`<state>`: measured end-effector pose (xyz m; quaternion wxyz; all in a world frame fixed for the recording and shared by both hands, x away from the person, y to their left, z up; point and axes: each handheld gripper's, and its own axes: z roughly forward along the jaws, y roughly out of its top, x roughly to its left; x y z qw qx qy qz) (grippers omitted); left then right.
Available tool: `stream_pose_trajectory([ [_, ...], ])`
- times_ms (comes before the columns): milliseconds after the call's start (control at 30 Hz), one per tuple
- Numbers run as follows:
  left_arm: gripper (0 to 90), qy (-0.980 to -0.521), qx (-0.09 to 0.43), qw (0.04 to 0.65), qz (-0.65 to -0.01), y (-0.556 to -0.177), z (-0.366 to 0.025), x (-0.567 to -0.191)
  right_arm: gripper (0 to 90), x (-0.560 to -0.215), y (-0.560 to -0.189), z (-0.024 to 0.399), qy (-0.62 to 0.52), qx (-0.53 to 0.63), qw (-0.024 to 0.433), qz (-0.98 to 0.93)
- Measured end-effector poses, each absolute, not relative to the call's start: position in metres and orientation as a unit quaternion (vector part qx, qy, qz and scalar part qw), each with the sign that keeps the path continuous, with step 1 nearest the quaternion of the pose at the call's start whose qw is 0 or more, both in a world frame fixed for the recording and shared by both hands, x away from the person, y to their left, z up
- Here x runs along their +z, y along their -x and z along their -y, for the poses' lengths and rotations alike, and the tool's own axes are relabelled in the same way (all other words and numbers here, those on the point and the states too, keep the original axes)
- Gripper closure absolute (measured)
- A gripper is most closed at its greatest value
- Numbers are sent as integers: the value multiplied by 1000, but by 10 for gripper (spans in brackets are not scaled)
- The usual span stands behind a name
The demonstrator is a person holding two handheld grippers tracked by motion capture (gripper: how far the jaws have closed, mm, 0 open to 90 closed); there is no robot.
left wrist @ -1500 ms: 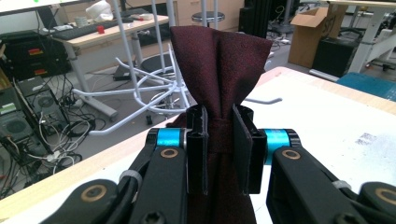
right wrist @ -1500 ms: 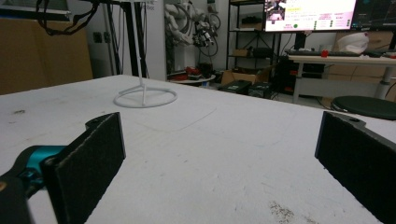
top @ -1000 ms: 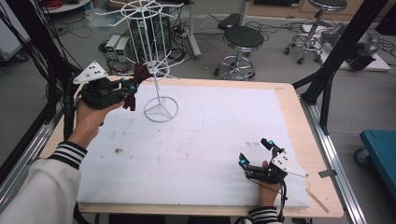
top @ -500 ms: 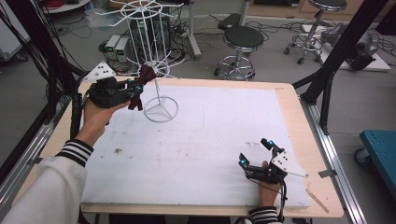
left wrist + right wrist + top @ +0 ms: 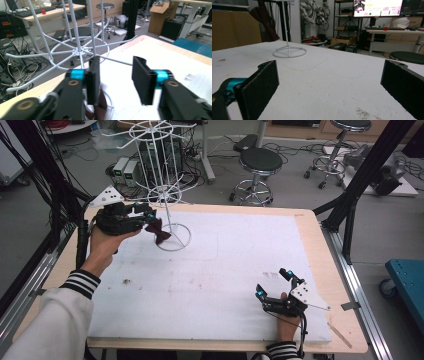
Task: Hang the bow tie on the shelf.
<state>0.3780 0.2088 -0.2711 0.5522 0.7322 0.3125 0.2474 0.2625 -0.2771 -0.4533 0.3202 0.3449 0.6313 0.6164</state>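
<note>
I see a white wire rack (image 5: 165, 180) standing at the far left part of the tabletop (image 5: 310, 250), on the white mat (image 5: 225, 270) that covers it. Its round base ring (image 5: 174, 237) lies flat on the mat, a thin pole goes up from the ring, and wire arms spread out from the pole at two levels. In the right tool view the same rack (image 5: 288, 37) stands far ahead, with its ring on the mat.

A small dark red cloth piece (image 5: 160, 232) hangs just beside the pole, below the tip of my left tool (image 5: 148, 218). In the left tool view the jaws of this tool (image 5: 116, 82) stand apart, with an empty gap between them, and the dark red piece (image 5: 101, 105) shows low at the inner side of the left jaw. I cannot tell if it touches the jaw or hangs from a wire arm. The lower wire arms and the inner ring of the rack (image 5: 80, 50) are just in front of the jaws.

My left hand (image 5: 102, 245) holds this tool above the mat, and the striped cuff of a white sleeve (image 5: 80, 282) is behind it.

My right tool (image 5: 274, 285) is at the near right part of the mat, well apart from the rack. Its jaws are wide apart in its own view (image 5: 329, 87), with nothing between them except bare mat. Some dark small stains (image 5: 125, 281) are on the mat.

Behind the tabletop, a black stool (image 5: 260, 160) stands on the floor.
</note>
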Motion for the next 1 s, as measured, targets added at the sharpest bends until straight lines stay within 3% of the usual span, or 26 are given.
stream_pose_trajectory([
  [133, 342, -729, 239, 568, -298, -376, -211, -269, 9, -453, -262, 277, -346, 616, 321, -631],
  [233, 129, -738, 235, 566, -282, -375, -213, -269, 9, -453, -263, 277, -345, 616, 321, -631],
  [333, 21, -746, 239, 559, -271, -371, -213, -270, 9, -453, -262, 277, -345, 617, 320, -631],
  [633, 17, -740, 232, 584, -240, -355, -224, -279, 9, -453, -262, 277, -346, 616, 320, -631],
  [1000, 17, -719, 234, 614, -227, -327, -258, -316, 9, -453, -263, 277, -344, 615, 322, -633],
])
